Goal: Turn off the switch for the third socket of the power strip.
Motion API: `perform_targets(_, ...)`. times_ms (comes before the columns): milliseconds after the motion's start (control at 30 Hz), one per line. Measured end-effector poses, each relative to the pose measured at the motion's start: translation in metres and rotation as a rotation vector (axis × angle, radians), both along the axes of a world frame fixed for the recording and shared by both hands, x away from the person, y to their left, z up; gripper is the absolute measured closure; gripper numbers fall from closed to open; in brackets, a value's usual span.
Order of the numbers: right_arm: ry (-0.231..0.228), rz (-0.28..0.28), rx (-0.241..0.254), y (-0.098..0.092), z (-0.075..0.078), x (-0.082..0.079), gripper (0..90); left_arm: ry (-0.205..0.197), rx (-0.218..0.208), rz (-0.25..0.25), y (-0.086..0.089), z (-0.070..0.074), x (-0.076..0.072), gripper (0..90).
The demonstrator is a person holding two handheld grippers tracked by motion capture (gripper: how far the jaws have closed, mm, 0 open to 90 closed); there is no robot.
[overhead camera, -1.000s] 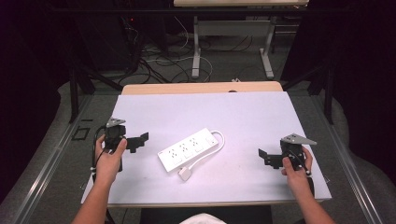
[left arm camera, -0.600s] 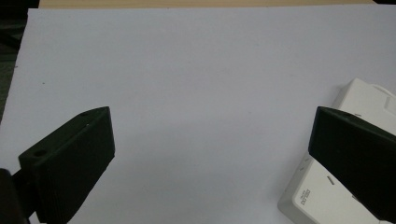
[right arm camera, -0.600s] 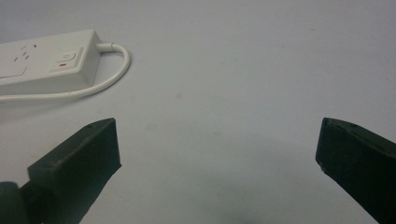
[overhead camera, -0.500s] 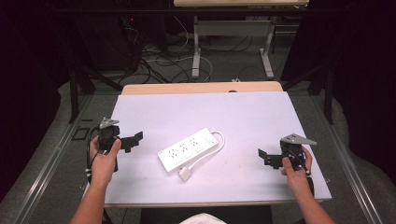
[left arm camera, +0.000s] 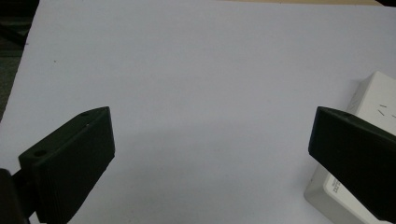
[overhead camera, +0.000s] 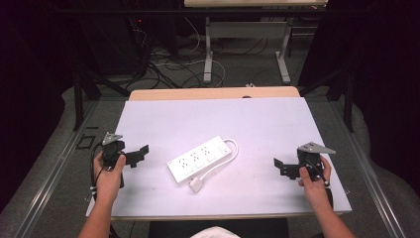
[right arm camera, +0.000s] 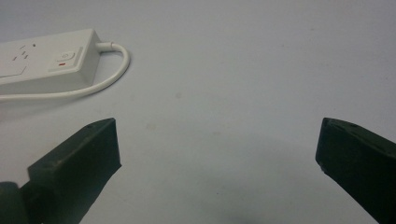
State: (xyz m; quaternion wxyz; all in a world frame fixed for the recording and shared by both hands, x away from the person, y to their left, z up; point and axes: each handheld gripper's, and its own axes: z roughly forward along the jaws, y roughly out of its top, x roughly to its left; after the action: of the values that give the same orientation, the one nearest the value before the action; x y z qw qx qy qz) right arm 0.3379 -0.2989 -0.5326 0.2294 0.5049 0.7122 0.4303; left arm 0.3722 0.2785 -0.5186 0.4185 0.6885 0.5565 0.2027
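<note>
A white power strip (overhead camera: pixel 200 158) lies at an angle in the middle of the white table (overhead camera: pixel 257 119). Its cable (overhead camera: pixel 232 148) loops round to a white plug (overhead camera: pixel 196 185) in front of it. My left gripper (overhead camera: pixel 137 155) is held low over the table to the left of the strip, open, with nothing between its jaws. In the left gripper view (left arm camera: pixel 211 123) one end of the power strip (left arm camera: pixel 373 93) shows behind the right jaw. My right gripper (overhead camera: pixel 281 167) is open and holds nothing, well to the right of the strip. The right gripper view (right arm camera: pixel 217 130) shows the strip's switch end (right arm camera: pixel 46 58) and the cable (right arm camera: pixel 114 70) far off at the upper left.
The table's front edge (overhead camera: pixel 223 216) runs close under both hands. Beyond the far edge are desk legs (overhead camera: pixel 208 54) and loose cables (overhead camera: pixel 163 64) on the floor. A metal rail (overhead camera: pixel 49 173) runs along the table's left side.
My left gripper has drifted a little to the left, away from the power strip. The right gripper and the strip have stayed where they were.
</note>
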Motion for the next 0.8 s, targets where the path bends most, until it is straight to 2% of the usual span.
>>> perform_targets(233,-0.001,0.002,-0.001,0.000,0.000,0.000,0.0,-0.015,-0.005,0.008,0.003,-0.010,-0.002,0.2)
perform_targets(467,-0.003,0.001,-0.001,0.000,0.000,0.000,0.0,-0.003,0.005,0.010,0.003,-0.020,-0.001,0.2)
perform_targets(633,-0.001,0.002,-0.004,-0.001,0.000,0.000,0.0,0.013,0.038,-0.001,0.002,-0.025,-0.001,0.2)
perform_targets(733,-0.005,0.002,-0.006,-0.001,0.000,0.001,0.0,0.011,0.040,0.001,0.002,-0.029,-0.002,0.2)
perform_targets(800,-0.005,0.001,-0.008,-0.001,0.000,0.001,0.0,0.025,0.043,-0.002,0.003,-0.031,-0.003,0.2)
